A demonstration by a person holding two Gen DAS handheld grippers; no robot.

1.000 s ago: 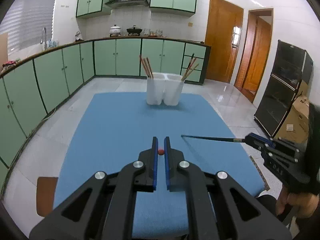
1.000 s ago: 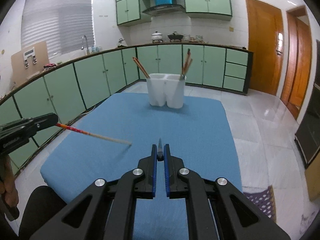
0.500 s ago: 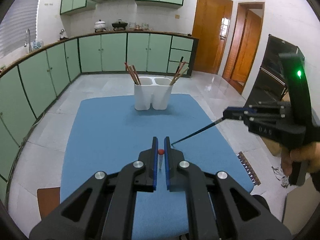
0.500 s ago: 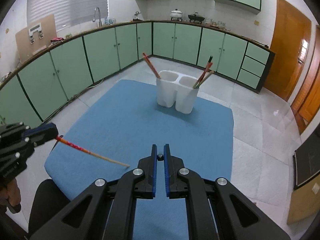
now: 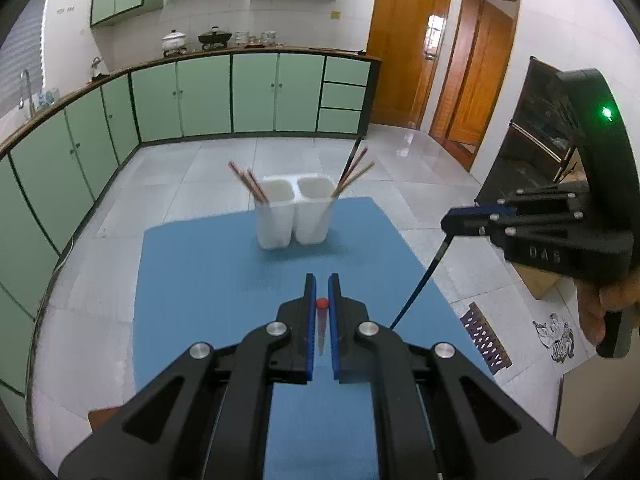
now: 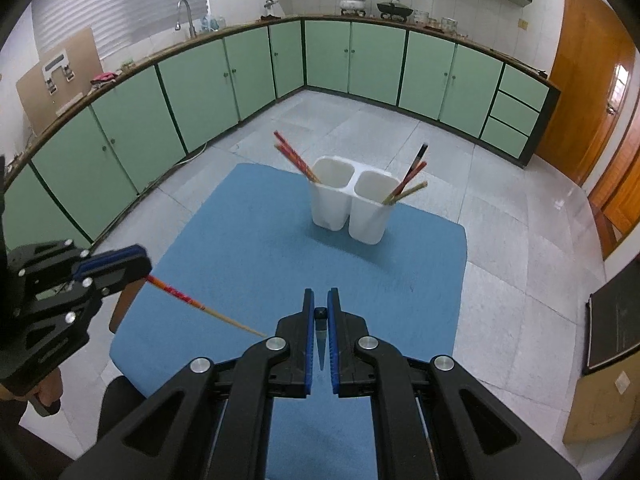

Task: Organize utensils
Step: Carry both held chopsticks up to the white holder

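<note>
Table (image 6: 248,240): blue cloth cover, standing on a pale tiled floor (image 6: 520,232). On it, near the far edge: one white twin-cup holder (image 6: 352,204), upright, with chopsticks in both cups.

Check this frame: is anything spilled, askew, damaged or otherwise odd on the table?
Nothing stands out. The white two-cup holder stands upright on the blue mat, chopsticks leaning inside both cups. The left hand-held gripper is shut on a red-ended chopstick, the right hand-held gripper on a dark chopstick, both clear of the mat.
</note>
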